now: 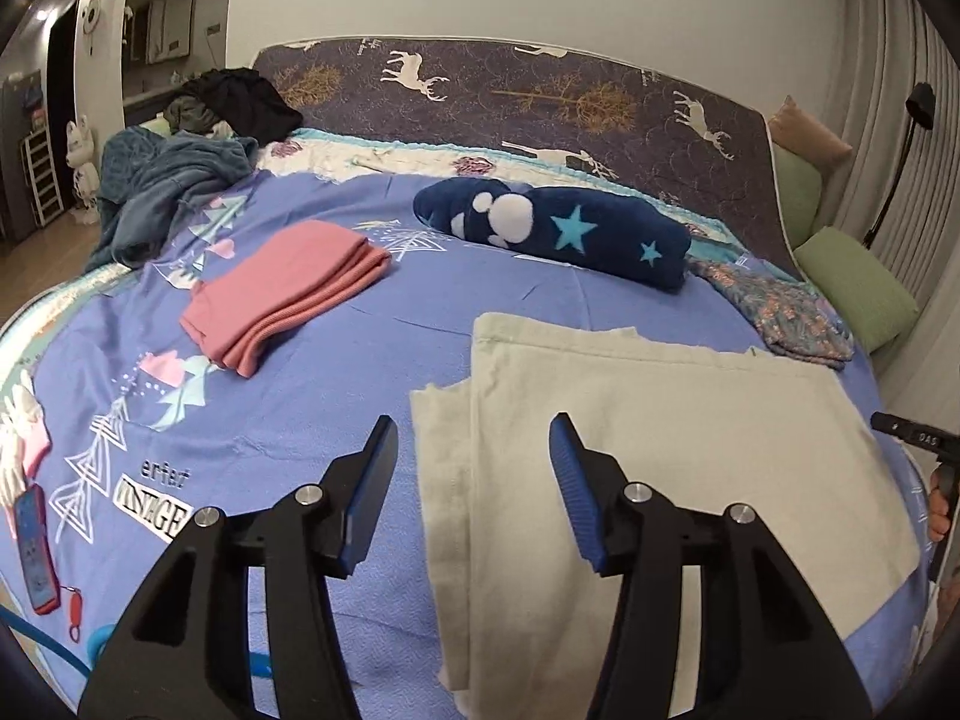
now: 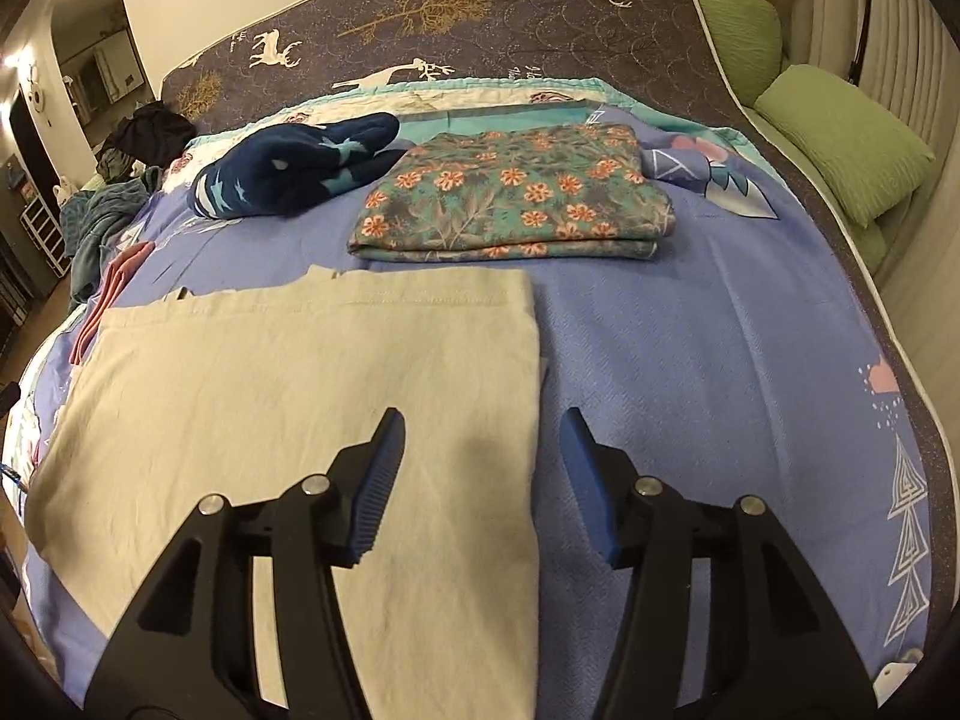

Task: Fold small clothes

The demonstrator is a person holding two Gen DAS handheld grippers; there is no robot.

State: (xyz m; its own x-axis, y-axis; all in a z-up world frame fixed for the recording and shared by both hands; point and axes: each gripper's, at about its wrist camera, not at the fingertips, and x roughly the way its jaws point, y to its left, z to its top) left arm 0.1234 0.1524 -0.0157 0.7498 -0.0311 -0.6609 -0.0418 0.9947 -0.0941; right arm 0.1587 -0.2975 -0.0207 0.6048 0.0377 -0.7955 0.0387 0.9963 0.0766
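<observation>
Both jaws parted (empty) over cream cloth [image 1: 660, 450], pink fold [image 1: 288, 294], floral fold [image 2: 516, 198] beyond.

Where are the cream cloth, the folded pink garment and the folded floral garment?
cream cloth [image 1: 690, 438], left wrist view, flat middle.
folded pink garment [image 1: 288, 294], left wrist view, top layer.
folded floral garment [image 2: 516, 198], right wrist view, top face.

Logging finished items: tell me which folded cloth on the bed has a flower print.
The teal floral cloth, beyond the plain cream cloth. The pink one is plain too.
</observation>
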